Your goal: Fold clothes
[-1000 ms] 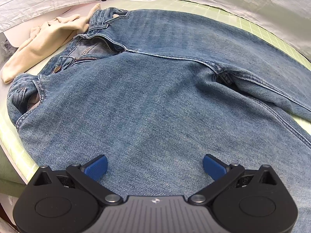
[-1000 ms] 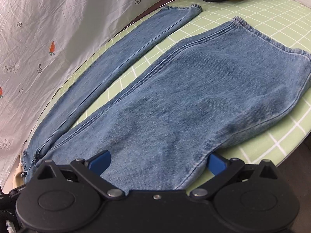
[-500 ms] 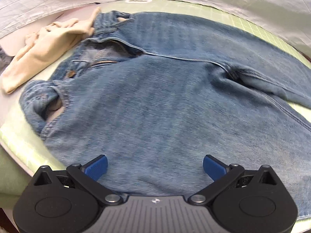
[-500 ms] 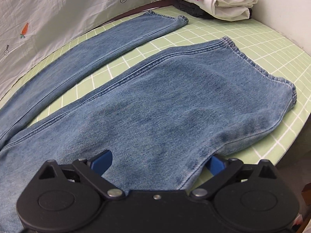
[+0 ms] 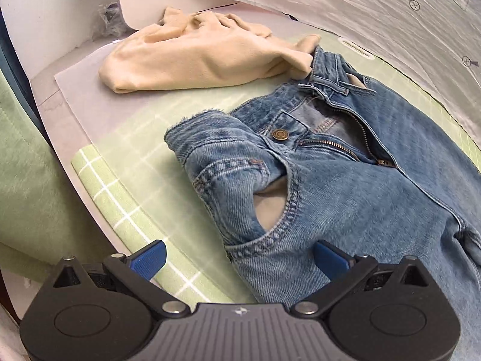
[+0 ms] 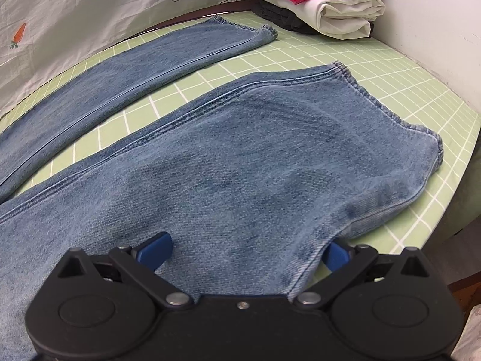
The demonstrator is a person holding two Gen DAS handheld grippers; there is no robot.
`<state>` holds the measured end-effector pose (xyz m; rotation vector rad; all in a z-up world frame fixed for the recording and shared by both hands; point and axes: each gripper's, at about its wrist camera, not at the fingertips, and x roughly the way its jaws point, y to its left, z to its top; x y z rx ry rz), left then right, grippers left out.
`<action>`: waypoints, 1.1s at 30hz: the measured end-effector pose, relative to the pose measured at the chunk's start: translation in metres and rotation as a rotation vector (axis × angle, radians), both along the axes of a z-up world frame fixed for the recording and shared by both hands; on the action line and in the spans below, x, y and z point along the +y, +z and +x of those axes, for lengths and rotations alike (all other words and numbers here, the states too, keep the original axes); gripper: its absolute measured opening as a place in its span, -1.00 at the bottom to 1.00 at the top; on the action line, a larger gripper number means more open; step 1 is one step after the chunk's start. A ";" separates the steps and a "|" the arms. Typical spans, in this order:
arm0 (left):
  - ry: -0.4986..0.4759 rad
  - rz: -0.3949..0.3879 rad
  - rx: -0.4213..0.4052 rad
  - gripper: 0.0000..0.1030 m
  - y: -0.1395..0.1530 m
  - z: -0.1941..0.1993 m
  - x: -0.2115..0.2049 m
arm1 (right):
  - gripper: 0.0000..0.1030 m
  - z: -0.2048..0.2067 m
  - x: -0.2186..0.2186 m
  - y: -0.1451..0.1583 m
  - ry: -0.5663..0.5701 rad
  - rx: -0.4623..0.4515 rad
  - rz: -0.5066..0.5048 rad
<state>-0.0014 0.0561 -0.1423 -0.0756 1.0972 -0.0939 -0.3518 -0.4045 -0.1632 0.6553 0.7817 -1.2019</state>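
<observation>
Blue jeans lie spread on a green grid mat. The left wrist view shows their waist [image 5: 300,162], with the fly unzipped and the near front pocket gaping. My left gripper [image 5: 240,260] is open, low over the near hip edge, its right fingertip over denim and its left over the mat [image 5: 126,210]. The right wrist view shows both legs: the near leg [image 6: 255,162] and the far leg [image 6: 135,72], lying apart. My right gripper [image 6: 243,249] is open, straddling the near leg's front edge, with the fabric between its fingers.
A crumpled beige garment [image 5: 195,54] lies beyond the waistband, touching it. A stack of folded clothes [image 6: 315,3] sits at the far right corner against the wall. A white printed sheet [image 6: 90,9] hangs behind the table. The mat's front edge [image 6: 436,210] is close to the near leg's hem.
The left gripper has swung left from the thigh area to the near hip and waistband. The right gripper has shifted along the near leg toward its hem, bringing the stack into view.
</observation>
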 end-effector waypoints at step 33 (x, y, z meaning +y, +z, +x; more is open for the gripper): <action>0.162 -0.017 -0.123 -0.75 0.041 -0.004 0.005 | -0.92 -0.122 -0.053 0.045 -0.367 -0.138 -0.127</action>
